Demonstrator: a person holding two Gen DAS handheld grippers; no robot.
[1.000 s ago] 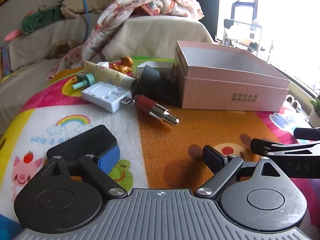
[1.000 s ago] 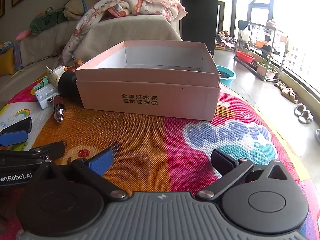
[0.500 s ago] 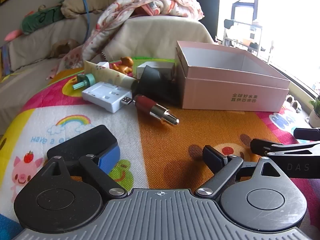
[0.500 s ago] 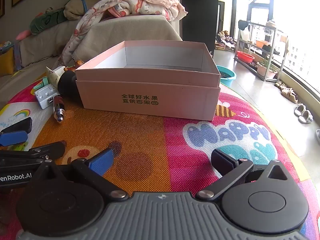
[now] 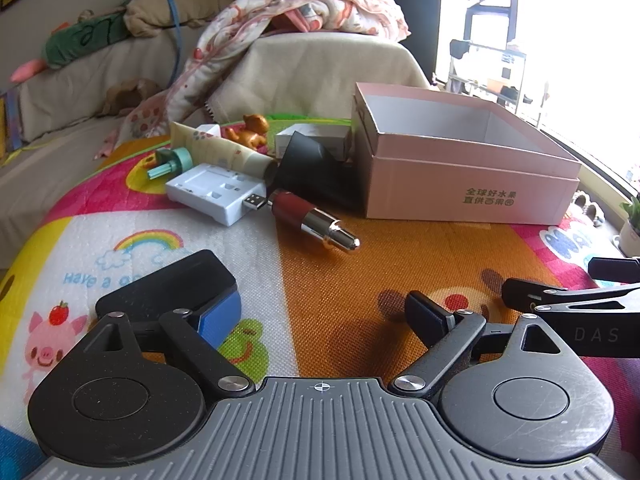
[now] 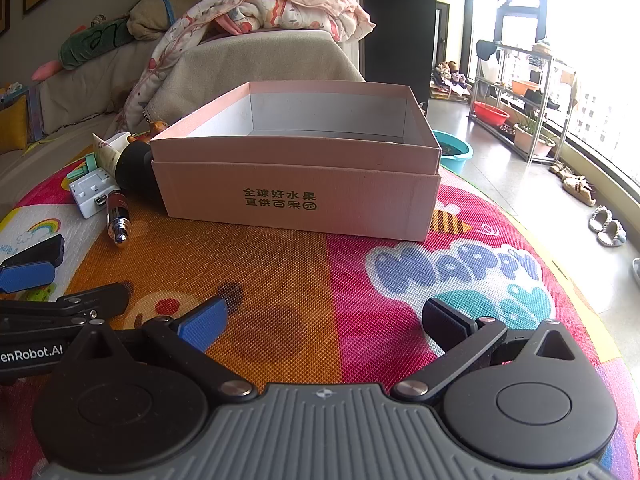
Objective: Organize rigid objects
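Bare mat (image 6: 304, 280) stretches between both grippers and the pink box (image 6: 296, 184), which sits at twelve o'clock of the right gripper (image 6: 324, 320). At eleven o'clock of the left gripper (image 5: 320, 312) lie a red tube (image 5: 308, 220), white charger (image 5: 212, 192) and a black cone (image 5: 308, 164), crowding the box's left wall. Both grippers gape wide, holding nothing.

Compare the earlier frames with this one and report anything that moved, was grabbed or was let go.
Nothing visibly changed. Both grippers, left and right, hover over the play mat with jaws open and empty, as before. The pink box and the pile beside it, including the red-and-silver tube and white charger, lie where they were.
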